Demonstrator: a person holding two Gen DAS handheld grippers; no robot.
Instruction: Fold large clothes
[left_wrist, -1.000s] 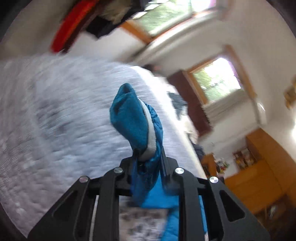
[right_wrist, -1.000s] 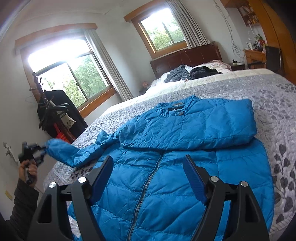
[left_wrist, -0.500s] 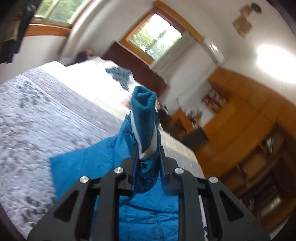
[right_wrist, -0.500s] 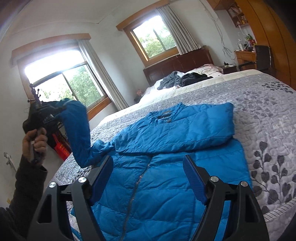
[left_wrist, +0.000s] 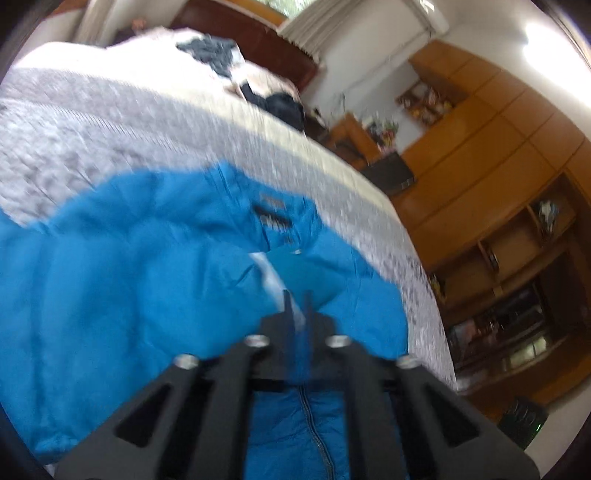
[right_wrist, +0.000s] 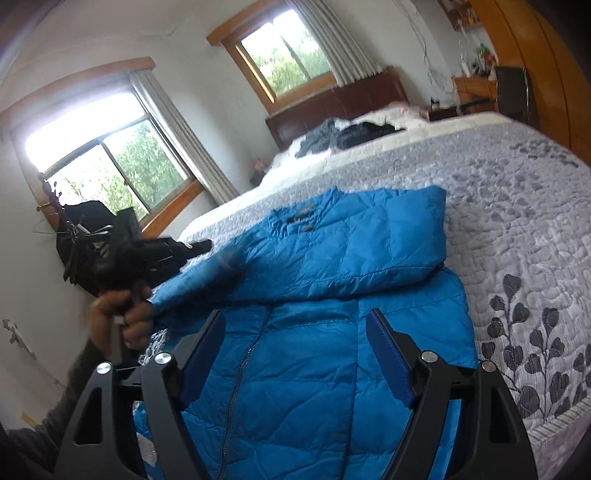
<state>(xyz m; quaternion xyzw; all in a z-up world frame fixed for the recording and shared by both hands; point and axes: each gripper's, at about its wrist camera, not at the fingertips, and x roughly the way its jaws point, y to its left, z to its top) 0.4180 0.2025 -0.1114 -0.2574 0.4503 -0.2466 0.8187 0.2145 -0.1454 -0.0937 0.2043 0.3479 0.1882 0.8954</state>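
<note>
A blue puffer jacket (right_wrist: 332, 369) lies zip-up on the grey quilted bed (right_wrist: 517, 221). One sleeve (right_wrist: 369, 240) is folded across its chest. In the left wrist view my left gripper (left_wrist: 297, 297) is shut on the cuff of the other sleeve (left_wrist: 273, 273), whose white lining shows, low over the jacket's collar (left_wrist: 273, 218). The right wrist view shows that left gripper (right_wrist: 199, 245) in a person's hand (right_wrist: 122, 321), with the sleeve stretched over the jacket's left shoulder. My right gripper (right_wrist: 295, 336) hangs open above the jacket's lower front, touching nothing.
Dark clothes (right_wrist: 343, 134) lie heaped on the pillows by the wooden headboard (right_wrist: 332, 107). A coat rack with dark garments (right_wrist: 77, 229) stands left of the bed under a window. Wooden cupboards (left_wrist: 498, 166) and a desk (right_wrist: 476, 85) line the right side.
The left gripper has swung the held sleeve from raised beside the bed down and inward over the jacket's chest. The right gripper stays open over the jacket, slightly closer and tilted.
</note>
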